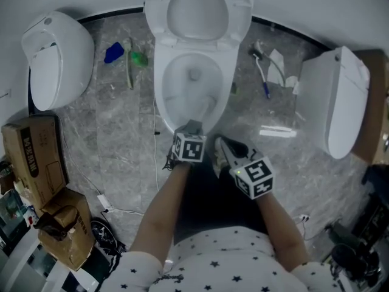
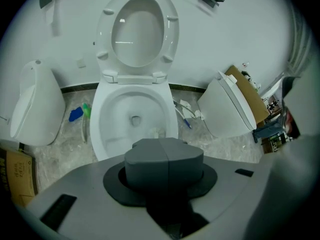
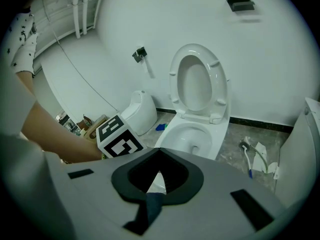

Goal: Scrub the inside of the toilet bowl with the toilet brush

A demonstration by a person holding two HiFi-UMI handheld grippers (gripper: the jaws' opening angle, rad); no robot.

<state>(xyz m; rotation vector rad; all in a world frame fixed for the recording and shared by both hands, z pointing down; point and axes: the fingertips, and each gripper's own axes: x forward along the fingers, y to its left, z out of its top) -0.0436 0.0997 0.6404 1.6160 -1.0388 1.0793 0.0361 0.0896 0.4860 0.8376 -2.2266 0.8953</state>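
A: What's in the toilet bowl (image 1: 176,81)?
B: Only the toilet brush (image 1: 206,106), its head low against the near wall. The left claw (image 1: 192,127) seems clenched on the handle.
A: Risks?
B: Hard strokes could flick splashes over the rim. The right claw (image 1: 223,151) hangs released, steadying nothing.

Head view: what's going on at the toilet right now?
A person is working in the toilet bowl with two handheld grippers. The left claw is shut on the handle of the toilet brush, and the brush head sits low inside the bowl, toward the front wall. The seat is raised. The right claw hangs beside the left one, just in front of the bowl and apart from the brush. Whether it is open or shut isn't clear.
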